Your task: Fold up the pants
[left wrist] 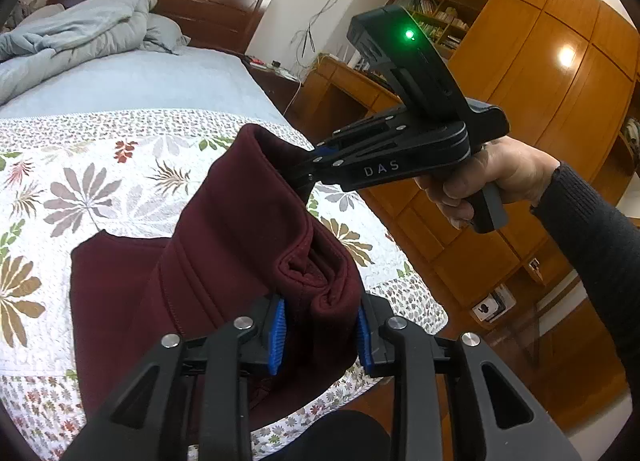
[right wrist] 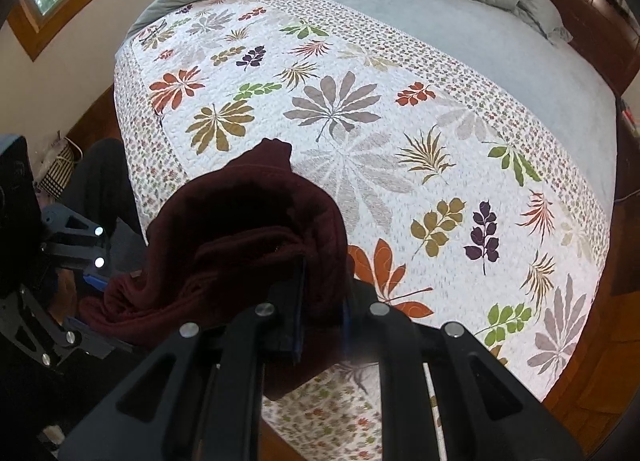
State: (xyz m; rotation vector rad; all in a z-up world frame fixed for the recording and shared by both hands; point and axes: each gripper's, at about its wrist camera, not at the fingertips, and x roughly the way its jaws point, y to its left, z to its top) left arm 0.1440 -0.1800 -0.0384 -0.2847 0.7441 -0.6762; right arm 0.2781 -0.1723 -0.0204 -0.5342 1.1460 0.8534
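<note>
The left wrist view is taken from just behind the left hand-held gripper (left wrist: pixel 322 335), angled down across the bed (left wrist: pixel 152 77) toward the headboard (left wrist: pixel 192 1). The right wrist view is taken behind the right hand-held gripper (right wrist: pixel 322 319), pitched steeply down. The maroon pants (left wrist: pixel 224 245) and floral quilt (right wrist: pixel 400 149) are shared by both, at close range.

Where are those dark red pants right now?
The dark red fleece pants hang over the near edge of the leaf-patterned quilt on the bed, one end pinched in each hand-held gripper, left and right.
</note>
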